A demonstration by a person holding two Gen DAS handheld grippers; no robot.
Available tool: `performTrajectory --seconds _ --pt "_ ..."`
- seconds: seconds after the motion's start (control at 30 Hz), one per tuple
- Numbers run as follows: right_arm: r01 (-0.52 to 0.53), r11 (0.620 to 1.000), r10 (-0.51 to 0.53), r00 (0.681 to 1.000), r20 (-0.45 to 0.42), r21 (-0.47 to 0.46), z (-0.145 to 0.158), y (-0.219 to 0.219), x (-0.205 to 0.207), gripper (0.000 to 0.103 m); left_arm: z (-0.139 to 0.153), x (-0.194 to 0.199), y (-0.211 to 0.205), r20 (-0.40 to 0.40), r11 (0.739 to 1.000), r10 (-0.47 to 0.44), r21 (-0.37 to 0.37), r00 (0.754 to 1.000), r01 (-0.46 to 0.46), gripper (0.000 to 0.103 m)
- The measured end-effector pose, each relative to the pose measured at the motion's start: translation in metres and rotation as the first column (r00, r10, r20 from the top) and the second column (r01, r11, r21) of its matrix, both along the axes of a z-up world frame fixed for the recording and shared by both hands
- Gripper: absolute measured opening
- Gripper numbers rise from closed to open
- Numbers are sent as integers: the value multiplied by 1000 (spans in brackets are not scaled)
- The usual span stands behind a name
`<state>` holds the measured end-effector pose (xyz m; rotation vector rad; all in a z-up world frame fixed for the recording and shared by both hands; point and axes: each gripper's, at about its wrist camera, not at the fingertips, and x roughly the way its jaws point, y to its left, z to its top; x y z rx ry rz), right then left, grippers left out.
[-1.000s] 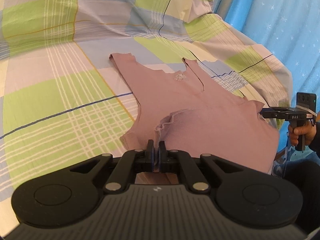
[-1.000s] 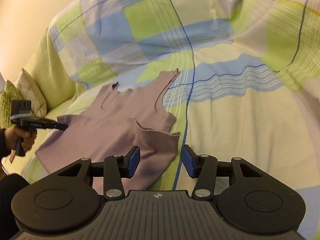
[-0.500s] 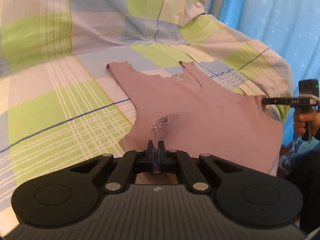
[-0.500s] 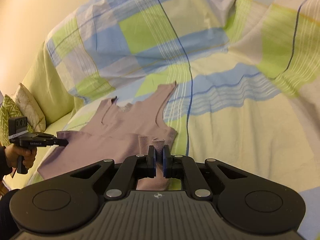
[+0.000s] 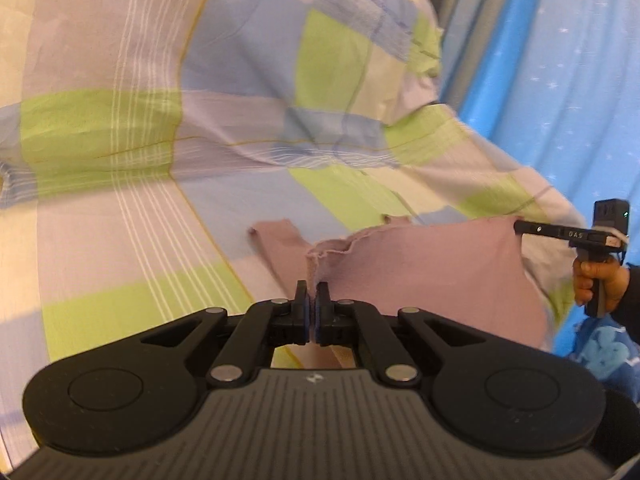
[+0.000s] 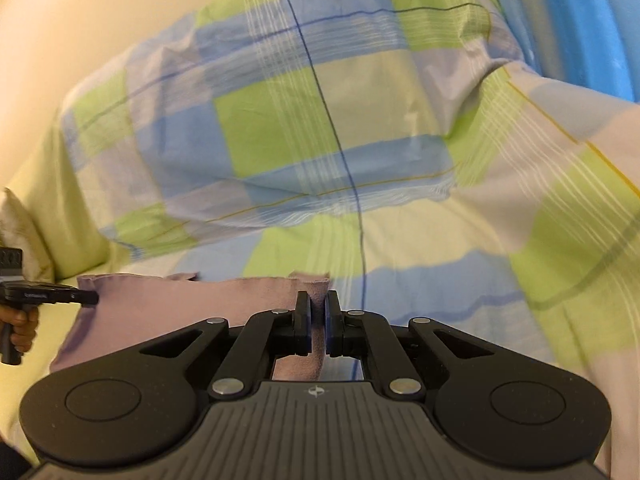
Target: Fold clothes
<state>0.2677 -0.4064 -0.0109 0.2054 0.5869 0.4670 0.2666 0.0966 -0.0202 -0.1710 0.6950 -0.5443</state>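
We see a mauve sleeveless top (image 5: pixel 432 268) on a bed covered by a plaid sheet (image 5: pixel 120 168) in green, blue and pale lilac. Its hem edge is raised off the sheet and stretched between our two tools, while the strap end (image 5: pixel 276 232) lies flat farther in on the bed. The raised edge looks frayed and wavy along its top.

Our left tool (image 5: pixel 311 304) is clenched, its jaws almost together, with one hem corner of the top pinched between them. In the right wrist view the same tool (image 6: pixel 86 298) shows at the left border, held by a hand (image 6: pixel 20 326), its tip at the far corner of the fabric.

Our right tool (image 6: pixel 318 314) is also clenched on the top (image 6: pixel 180 304): a narrow strip of mauve cloth fills the small gap between its jaws. From the left wrist view it (image 5: pixel 520 227) appears side-on at the right, touching the other hem corner, with a hand (image 5: pixel 600 284) around its grip.

Beyond the top the sheet rises in a large rumpled mound (image 6: pixel 300 120). A blue curtain (image 5: pixel 560 100) with pale star marks hangs past the bed's far side, and a pale green pillow (image 6: pixel 20 236) lies near the plain cream wall (image 6: pixel 60 20).
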Motion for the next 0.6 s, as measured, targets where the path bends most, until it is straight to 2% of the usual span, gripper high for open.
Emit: performTrajectory --seconds 0.23,0.37,0.43,0.5,0.6 --pt "11 996 -12 1000 -17 -87 -19 21 65 6 -21 55 5 -22 999 26 32 999 -25 0" --pt "19 991 -28 997 -71 -132 -43 29 90 6 -40 73 4 -46 998 44 50 998 -42 0" --pt "32 986 -52 992 -115 -166 -57 31 98 6 -50 77 3 -69 995 76 73 995 -71 1" --pt "88 979 -108 989 -101 -186 -60 27 93 9 -52 74 9 -70 993 113 43 991 -110 4" --pt "164 972 -178 981 -74 -169 -51 17 74 17 -46 60 18 -57 984 175 56 983 -172 7"
